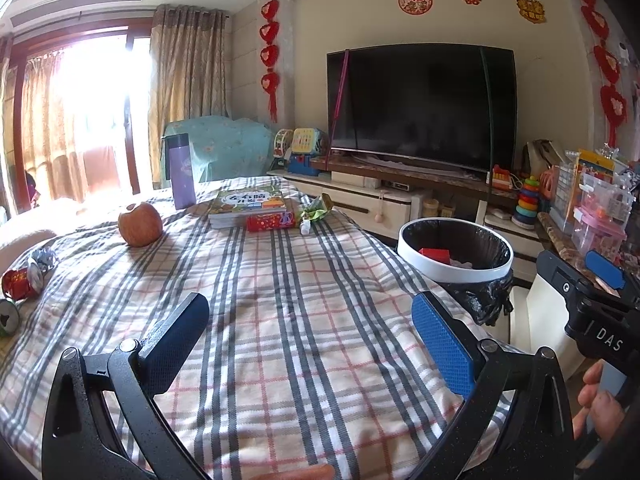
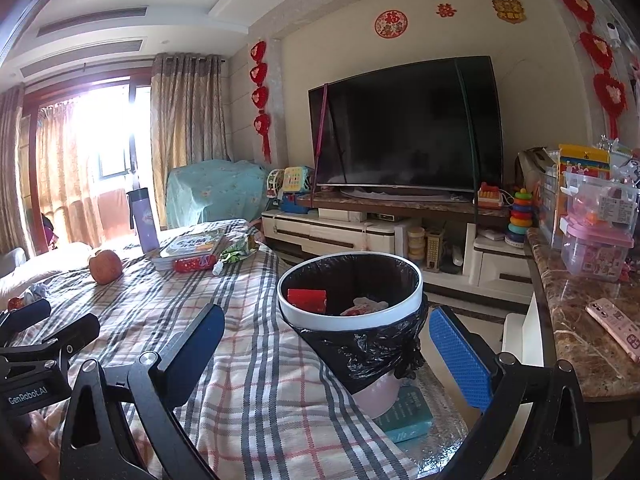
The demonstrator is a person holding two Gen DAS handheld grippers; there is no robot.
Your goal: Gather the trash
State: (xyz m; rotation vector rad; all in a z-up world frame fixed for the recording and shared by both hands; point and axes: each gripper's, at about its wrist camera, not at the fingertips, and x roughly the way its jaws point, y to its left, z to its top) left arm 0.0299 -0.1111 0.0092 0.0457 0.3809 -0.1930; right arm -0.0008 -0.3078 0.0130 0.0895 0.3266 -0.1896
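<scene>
**Lived-in home living room**

Marked as such by a large television point(image 2: 406, 126) on a low cabinet point(image 2: 340, 232) at frame centre, red festive hangings point(image 2: 259, 92) on the wall, curtains point(image 2: 188, 120) at left, children's toys point(image 2: 520, 210) at right, checked cloth point(image 1: 280, 300) below.

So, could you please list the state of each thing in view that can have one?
Left hand-held gripper: open, empty.
Right hand-held gripper: open, empty.
White round bin with black liner: uncovered, some trash inside.
Purple lidded bottle: upright, closed.
Black television: off.
Red apple: whole, on the plaid cloth.
</scene>
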